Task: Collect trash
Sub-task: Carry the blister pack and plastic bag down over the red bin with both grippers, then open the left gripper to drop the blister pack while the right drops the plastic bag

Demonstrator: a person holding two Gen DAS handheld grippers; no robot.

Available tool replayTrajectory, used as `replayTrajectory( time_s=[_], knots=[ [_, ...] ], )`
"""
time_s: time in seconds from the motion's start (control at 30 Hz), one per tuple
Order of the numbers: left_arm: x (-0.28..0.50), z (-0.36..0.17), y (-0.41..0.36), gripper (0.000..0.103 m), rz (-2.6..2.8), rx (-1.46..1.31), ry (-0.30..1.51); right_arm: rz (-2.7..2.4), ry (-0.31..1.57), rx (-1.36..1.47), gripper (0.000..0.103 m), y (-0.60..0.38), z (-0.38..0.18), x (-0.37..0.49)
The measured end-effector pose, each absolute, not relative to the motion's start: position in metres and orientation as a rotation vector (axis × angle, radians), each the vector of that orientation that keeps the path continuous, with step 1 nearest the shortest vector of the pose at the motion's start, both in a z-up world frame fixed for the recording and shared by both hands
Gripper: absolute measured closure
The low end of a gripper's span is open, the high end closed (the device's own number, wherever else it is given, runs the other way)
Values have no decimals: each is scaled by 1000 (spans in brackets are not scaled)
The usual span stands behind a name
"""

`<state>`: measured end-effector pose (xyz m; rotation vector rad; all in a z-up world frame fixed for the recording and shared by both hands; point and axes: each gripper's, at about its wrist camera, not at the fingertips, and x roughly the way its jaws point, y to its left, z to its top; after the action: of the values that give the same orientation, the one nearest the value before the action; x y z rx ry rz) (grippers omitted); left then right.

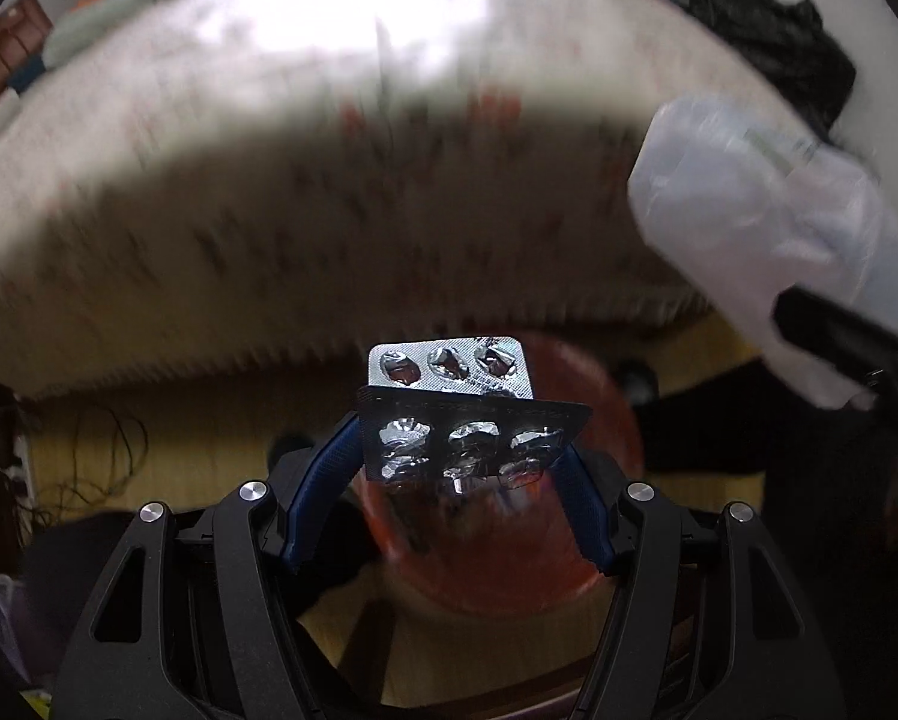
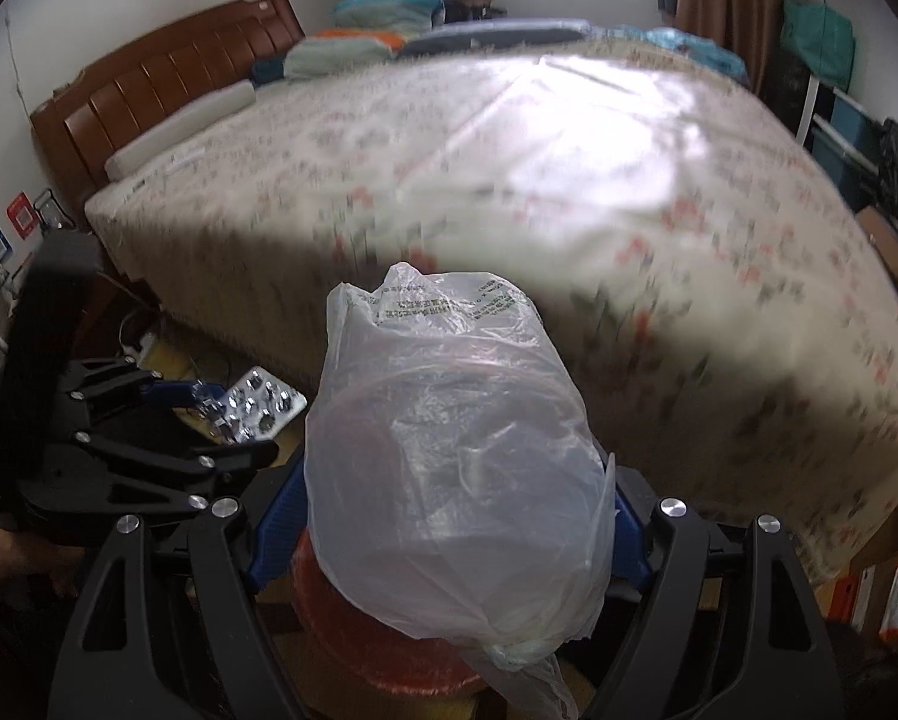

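A: The empty pill packs [image 1: 467,414] sit pinched in the left claw [image 1: 461,468], right above the red bin [image 1: 509,540].

B: Could they miss?

A: Yes, I think so. They stick up loose, two stacked, and one could slide out and land on the yellow floor [image 1: 149,456].

B: And the right claw [image 2: 458,516]?

A: It is closed on a clear plastic bag [image 2: 449,438]. The bag is big and floppy, so it could catch the bin's rim.

B: What does each view show?

A: Only the right view shows the bed [image 2: 569,192], the headboard [image 2: 167,66] and the window. The left view shows the packs' popped holes up close.
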<state>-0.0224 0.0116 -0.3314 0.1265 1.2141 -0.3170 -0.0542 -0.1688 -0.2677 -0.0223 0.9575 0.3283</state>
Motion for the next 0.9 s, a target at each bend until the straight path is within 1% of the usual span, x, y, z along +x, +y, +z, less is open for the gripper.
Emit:
replayTrajectory(
  time_s=[0.13,0.4,0.9],
  knots=[
    [-19,-379,11,39,-321,135,1319,328,1018,-24,23,-168,-298,-54],
    [1,-433,-5,39,-358,179,1470,336,1117,-43,23,-166,-341,-50],
    [19,-533,-29,38,-398,187,1752,343,1279,-41,23,-163,-390,-41]
  ],
)
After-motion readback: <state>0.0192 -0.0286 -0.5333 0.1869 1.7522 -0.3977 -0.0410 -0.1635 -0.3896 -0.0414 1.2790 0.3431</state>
